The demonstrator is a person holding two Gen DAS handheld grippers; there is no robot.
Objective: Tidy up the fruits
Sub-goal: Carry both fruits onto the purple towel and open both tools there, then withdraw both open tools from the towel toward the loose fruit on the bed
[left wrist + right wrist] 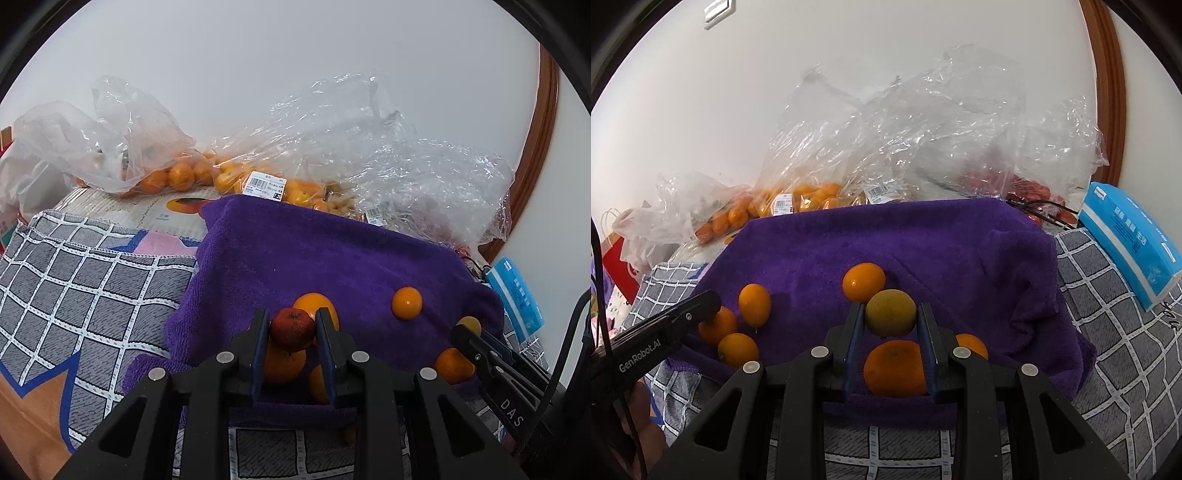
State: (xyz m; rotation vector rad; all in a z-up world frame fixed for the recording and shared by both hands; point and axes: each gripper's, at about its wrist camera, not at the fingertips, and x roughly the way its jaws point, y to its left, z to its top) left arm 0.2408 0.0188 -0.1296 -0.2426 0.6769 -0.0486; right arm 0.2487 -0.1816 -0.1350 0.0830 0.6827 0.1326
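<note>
A purple towel [332, 251] [942, 240] carries several loose oranges, among them one [406, 303] lying apart and another [864, 281] just beyond my right fingers. My left gripper [291, 320] is shut on a small red-orange tangerine [291, 332], held just above two oranges [284, 363]. My right gripper [891, 308] is shut on a yellow-green citrus fruit [891, 313], with a large orange [894, 367] below it. The right wrist view shows the left gripper's finger [705, 302] at the towel's left end.
Clear plastic bags of oranges [177, 173] [805, 199] and a bag of red fruit [1027, 192] lie behind the towel against the white wall. A blue tissue pack [1130, 236] sits at the right. A grey checked cloth [74, 280] covers the surface around the towel.
</note>
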